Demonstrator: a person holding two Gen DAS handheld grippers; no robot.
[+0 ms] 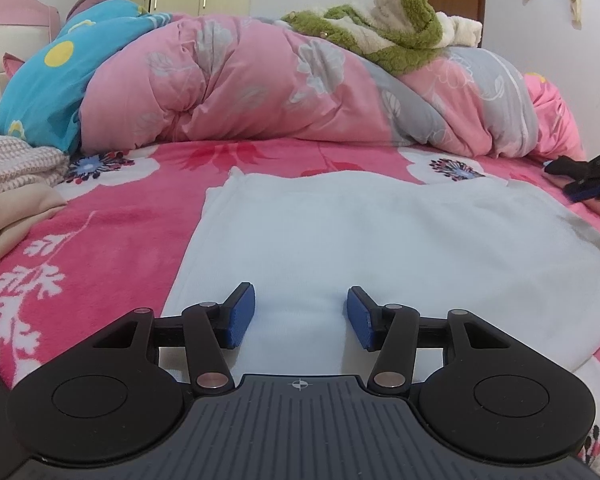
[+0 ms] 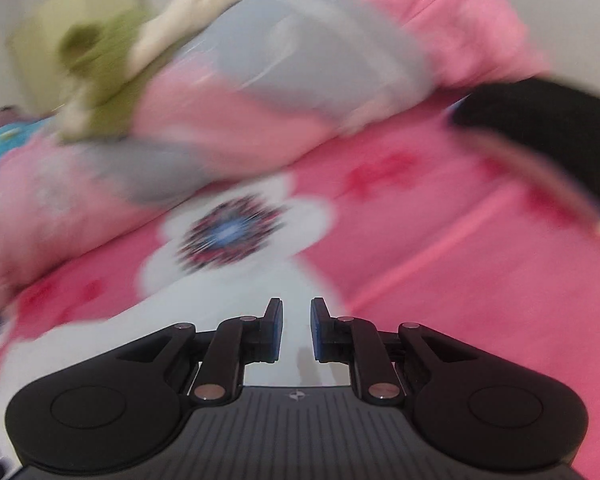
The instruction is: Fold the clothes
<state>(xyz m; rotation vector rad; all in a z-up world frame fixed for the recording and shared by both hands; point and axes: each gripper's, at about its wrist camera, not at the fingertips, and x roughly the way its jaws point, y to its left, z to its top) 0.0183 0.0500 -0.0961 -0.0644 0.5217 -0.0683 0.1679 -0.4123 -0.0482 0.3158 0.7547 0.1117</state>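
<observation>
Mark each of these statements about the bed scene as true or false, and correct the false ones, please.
1. A white garment lies spread on the pink flowered bedsheet. True.
2. The left claw is clamped shut on the garment. False: its pads stand apart, with the white cloth lying below and between them, not pinched.
3. A green and cream fleece lies on top of the pink quilt. True.
4. The right claw holds a black sock. False: a narrow gap shows between its pads and nothing is in it.
5. A blue pillow with a yellow dot lies to the right of the quilt. False: it is at the left.
</observation>
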